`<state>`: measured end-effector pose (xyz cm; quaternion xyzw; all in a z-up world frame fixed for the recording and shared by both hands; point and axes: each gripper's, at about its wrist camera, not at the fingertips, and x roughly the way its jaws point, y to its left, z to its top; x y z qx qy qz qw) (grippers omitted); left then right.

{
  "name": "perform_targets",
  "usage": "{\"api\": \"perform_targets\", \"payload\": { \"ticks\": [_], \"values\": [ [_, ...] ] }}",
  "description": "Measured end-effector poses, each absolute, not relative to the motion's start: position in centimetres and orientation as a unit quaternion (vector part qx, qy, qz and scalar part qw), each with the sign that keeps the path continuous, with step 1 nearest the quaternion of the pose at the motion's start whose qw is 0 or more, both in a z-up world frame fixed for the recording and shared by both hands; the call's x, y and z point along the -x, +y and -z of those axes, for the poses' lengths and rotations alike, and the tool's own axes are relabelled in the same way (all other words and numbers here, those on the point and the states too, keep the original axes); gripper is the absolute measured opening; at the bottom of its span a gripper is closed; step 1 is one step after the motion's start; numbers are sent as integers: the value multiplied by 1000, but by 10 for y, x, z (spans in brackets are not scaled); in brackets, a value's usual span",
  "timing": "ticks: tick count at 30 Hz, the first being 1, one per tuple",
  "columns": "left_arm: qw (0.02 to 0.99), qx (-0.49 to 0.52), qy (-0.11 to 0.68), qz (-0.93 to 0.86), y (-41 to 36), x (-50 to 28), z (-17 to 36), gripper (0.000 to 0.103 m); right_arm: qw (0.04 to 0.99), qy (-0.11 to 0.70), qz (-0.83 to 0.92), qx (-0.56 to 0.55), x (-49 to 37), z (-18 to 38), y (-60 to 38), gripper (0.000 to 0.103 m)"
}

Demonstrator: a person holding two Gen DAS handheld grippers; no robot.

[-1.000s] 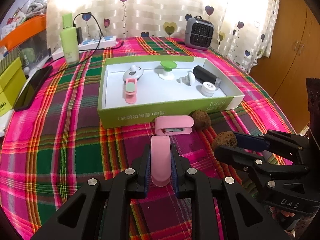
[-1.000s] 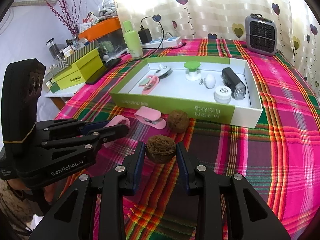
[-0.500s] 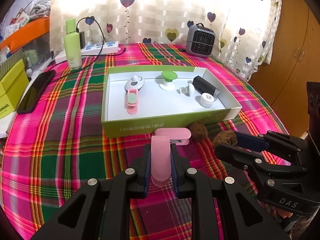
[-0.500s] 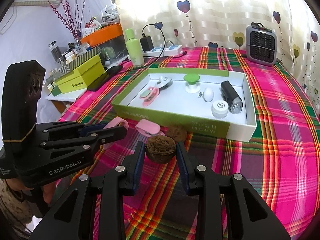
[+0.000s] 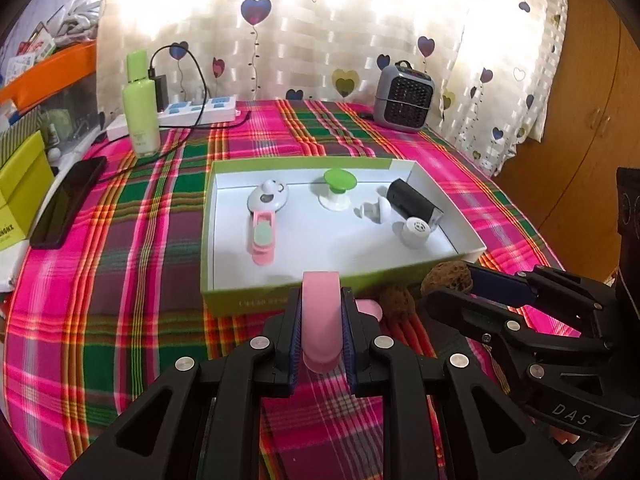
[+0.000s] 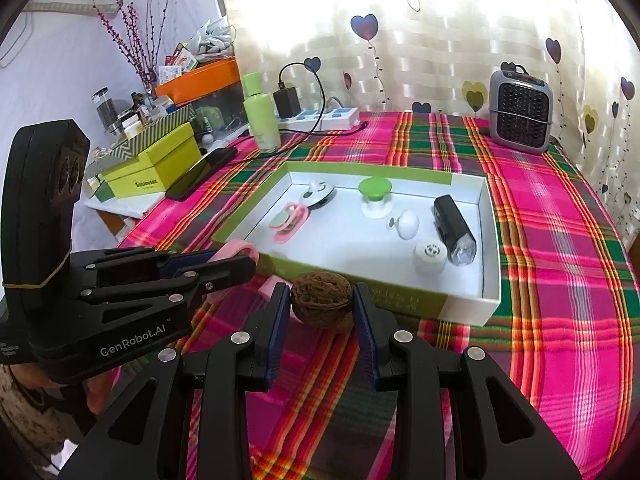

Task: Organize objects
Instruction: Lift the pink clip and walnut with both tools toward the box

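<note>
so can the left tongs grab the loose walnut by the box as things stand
Probably not yet: the left tongs are shut on a pink plastic clip, so the brown wrinkled walnut beside the green cardboard box must wait.

I see a surface covered in a pink, green and red plaid cloth, with a shallow green-sided box lying open near its middle. Toward the far edge I make out a grey heater, a white power strip and an upright pale green bottle, while a black phone lies flat at the left edge. Just in front of the box, a walnut and a pink clip rest on the cloth, close beside each other.
</note>
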<state>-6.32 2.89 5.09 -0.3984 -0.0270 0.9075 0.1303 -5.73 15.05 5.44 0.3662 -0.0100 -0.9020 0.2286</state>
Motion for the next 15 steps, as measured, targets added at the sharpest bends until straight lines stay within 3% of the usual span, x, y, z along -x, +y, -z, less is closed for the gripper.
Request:
{"api": "perform_targets", "payload": {
  "ticks": [15],
  "values": [
    [130,395,-33,-909,31,99,-52,16,206,-5,908,-365,95,-54,153,33]
  ]
}}
